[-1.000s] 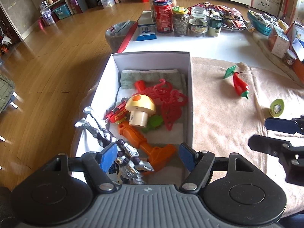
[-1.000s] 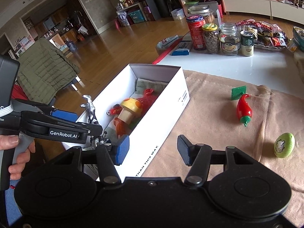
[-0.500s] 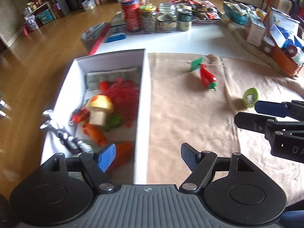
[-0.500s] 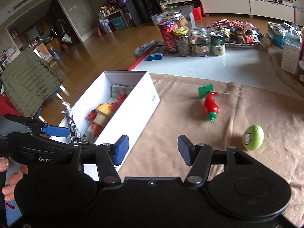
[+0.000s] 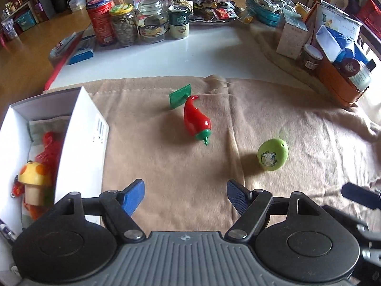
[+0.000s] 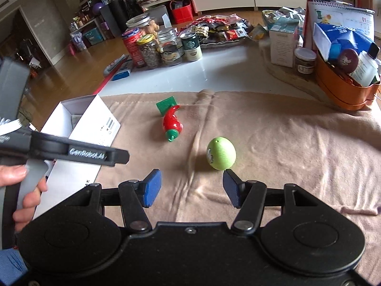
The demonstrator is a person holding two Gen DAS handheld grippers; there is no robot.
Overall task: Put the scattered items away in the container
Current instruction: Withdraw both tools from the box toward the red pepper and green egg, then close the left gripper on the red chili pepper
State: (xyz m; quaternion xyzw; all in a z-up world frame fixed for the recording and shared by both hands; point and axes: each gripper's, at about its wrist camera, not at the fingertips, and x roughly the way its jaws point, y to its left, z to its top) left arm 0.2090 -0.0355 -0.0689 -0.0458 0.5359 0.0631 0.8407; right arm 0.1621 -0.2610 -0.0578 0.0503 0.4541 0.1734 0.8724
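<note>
A white box [image 5: 81,128] [image 6: 95,124] sits at the left on the beige cloth and holds a mushroom toy [image 5: 34,178] and red toys. A red chili toy [image 5: 196,121] [image 6: 172,125] lies mid-cloth beside a green card [image 5: 179,95] [image 6: 166,103]. A green egg [image 5: 272,153] [image 6: 221,153] lies to the right. My left gripper [image 5: 185,196] is open and empty, short of the chili. My right gripper [image 6: 190,188] is open and empty, just short of the egg.
Jars and cans [image 5: 138,21] stand at the back of the white table. An orange basket [image 6: 345,88] with bottles and boxes is at the right. A snack pile [image 5: 209,2] lies far back. The wooden floor is to the left.
Both grippers have swung right, away from the box toward the chili and egg. The metal figure the left gripper was beside is out of view. Both stay open.
</note>
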